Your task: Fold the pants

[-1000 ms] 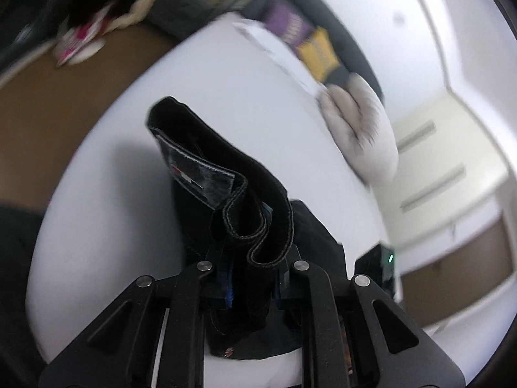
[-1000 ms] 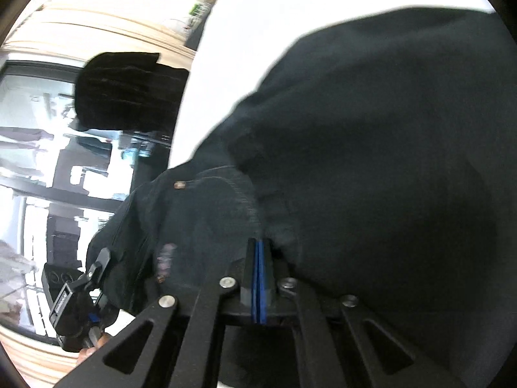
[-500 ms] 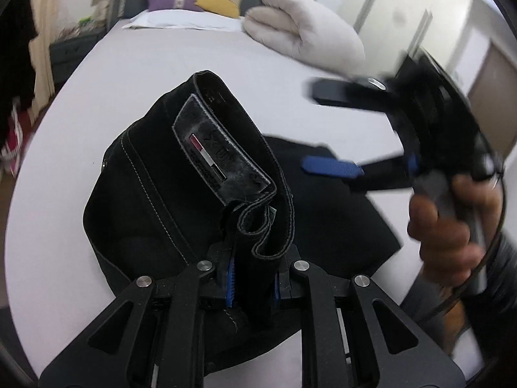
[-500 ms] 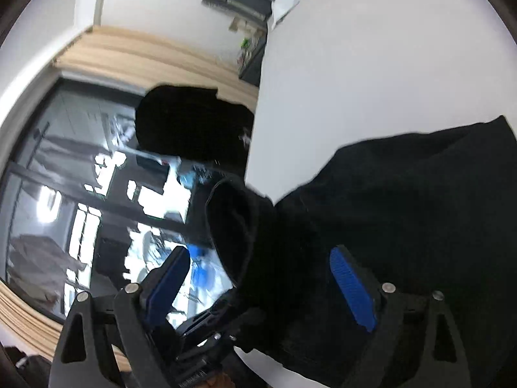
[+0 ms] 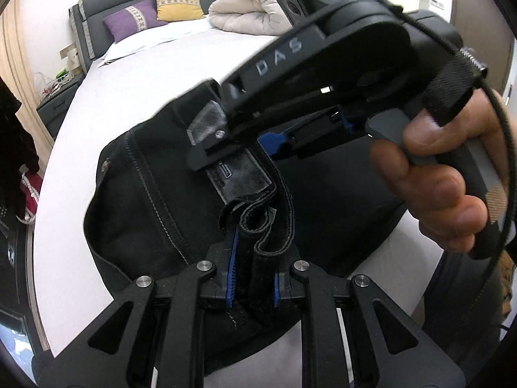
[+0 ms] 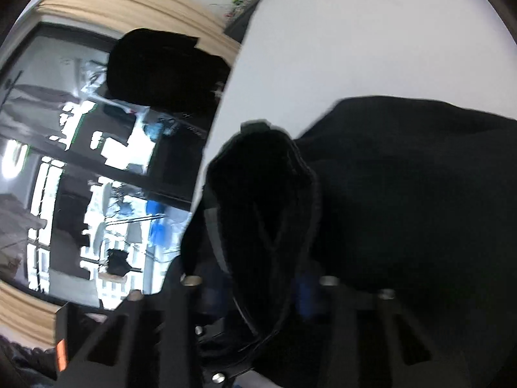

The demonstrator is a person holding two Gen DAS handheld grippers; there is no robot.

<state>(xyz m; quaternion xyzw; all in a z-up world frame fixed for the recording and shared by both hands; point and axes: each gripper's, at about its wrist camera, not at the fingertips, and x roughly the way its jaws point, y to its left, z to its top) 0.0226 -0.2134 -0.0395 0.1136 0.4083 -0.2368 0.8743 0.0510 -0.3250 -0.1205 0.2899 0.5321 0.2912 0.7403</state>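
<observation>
Black pants (image 5: 145, 194) lie bunched on the white bed (image 5: 135, 74), with a leather patch (image 5: 239, 174) on the raised waistband. At the bottom of the left wrist view, my left gripper (image 5: 252, 278) is shut on a bunched fold of that waistband. A hand (image 5: 436, 177) holds my right gripper (image 5: 239, 148) just beyond it, straddling the same waistband near the patch. In the blurred right wrist view the right gripper (image 6: 258, 287) has its jaws closing. The waistband fold (image 6: 265, 210) fills the gap between its blue pads (image 6: 303, 294).
Purple (image 5: 129, 22) and yellow (image 5: 177, 0) pillows and a folded duvet (image 5: 245, 9) lie at the head of the bed. A nightstand (image 5: 58, 103) stands beside it. A dark garment (image 6: 161, 71) hangs by the window past the bed's edge.
My right gripper let go of the pants, opened wide, came over to the waistband beside my left gripper and closed around it. My left gripper swung round, still holding the waistband.
</observation>
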